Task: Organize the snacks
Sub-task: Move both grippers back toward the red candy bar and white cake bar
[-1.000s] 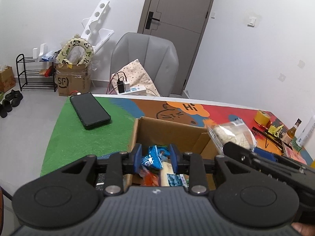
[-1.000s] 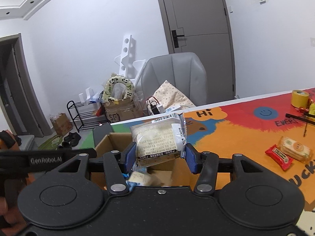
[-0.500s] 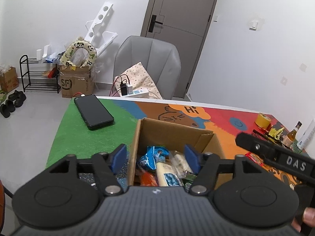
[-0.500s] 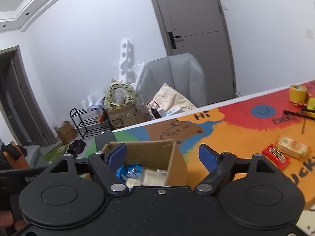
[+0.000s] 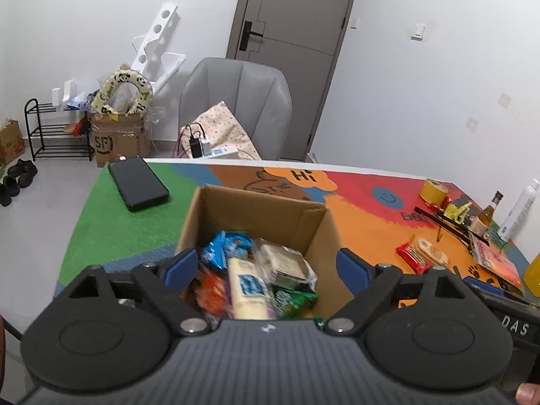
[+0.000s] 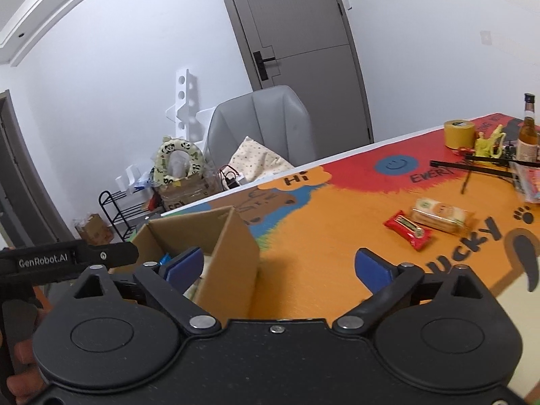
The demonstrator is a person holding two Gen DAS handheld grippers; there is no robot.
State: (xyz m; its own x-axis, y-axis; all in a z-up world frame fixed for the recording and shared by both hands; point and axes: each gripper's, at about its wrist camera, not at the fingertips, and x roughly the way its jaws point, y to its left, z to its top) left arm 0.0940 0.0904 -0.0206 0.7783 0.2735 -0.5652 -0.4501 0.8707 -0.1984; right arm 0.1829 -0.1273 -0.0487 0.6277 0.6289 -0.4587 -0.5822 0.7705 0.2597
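The cardboard box [image 5: 256,216] is sitting mid-table, now holding the blue packet [image 5: 224,248] and clear-wrapped cake [image 5: 287,265] you were pinching a second ago. Your left gripper [image 5: 266,265] and right gripper [image 6: 280,266] are both opening, nothing between the fingers. Two drops done. Your right view is showing the red bar [image 6: 408,229] and cracker pack [image 6: 440,214] lying outside; the left one is looking inside the box.

- Room in a home, table under a bright cartoon mat [image 5: 364,222].
- Beyond the tongs: grey upholstered chair [image 5: 236,101], grey door [image 5: 290,50].
- Far left of the tongs: shoe rack [image 5: 50,135], shoes on the floor [image 5: 17,175], parcel box [image 5: 118,141].
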